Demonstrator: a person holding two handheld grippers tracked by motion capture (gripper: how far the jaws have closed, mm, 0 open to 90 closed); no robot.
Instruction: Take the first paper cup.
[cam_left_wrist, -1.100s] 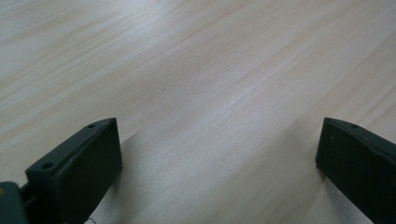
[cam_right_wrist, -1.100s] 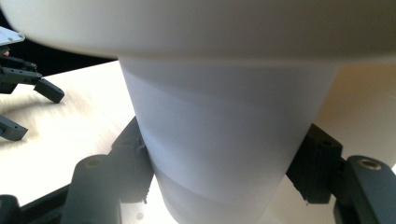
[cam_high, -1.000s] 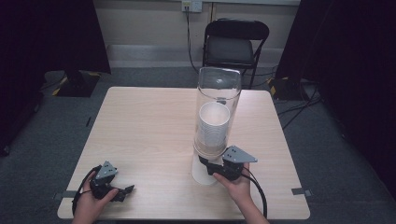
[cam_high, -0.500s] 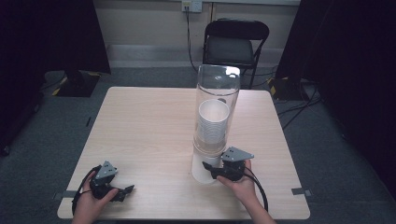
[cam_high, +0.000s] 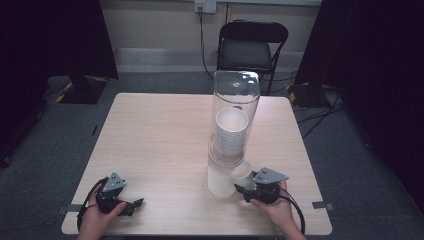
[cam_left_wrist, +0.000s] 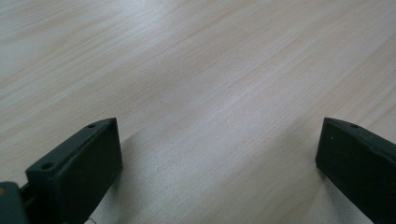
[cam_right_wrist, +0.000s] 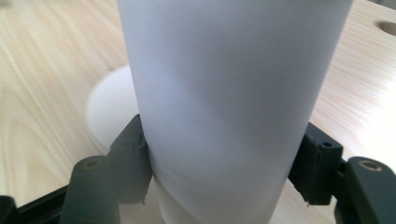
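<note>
A tall clear tube dispenser (cam_high: 235, 100) stands on a white base (cam_high: 219, 184) at the table's right middle, with a stack of white paper cups (cam_high: 231, 131) inside. My right gripper (cam_high: 241, 188) sits beside the base near the front edge, shut on a single white cup (cam_high: 244, 178). In the right gripper view the white cup (cam_right_wrist: 224, 84) fills the space between the jaws of my right gripper (cam_right_wrist: 224, 161), and both pads press its sides. My left gripper (cam_high: 134, 205) rests at the front left of the table, held by a hand. It is open in the left gripper view (cam_left_wrist: 219, 154), over bare wood.
The light wooden table (cam_high: 155, 135) is bare to the left of the dispenser. A black folding chair (cam_high: 250, 50) stands behind the far edge. Cables trail on the grey floor at the right. The white base (cam_right_wrist: 105, 107) lies just behind the held cup.
My right gripper has moved toward the front edge and slightly right, drawing the white cup away from the dispenser's base. The left gripper has stayed in place.
</note>
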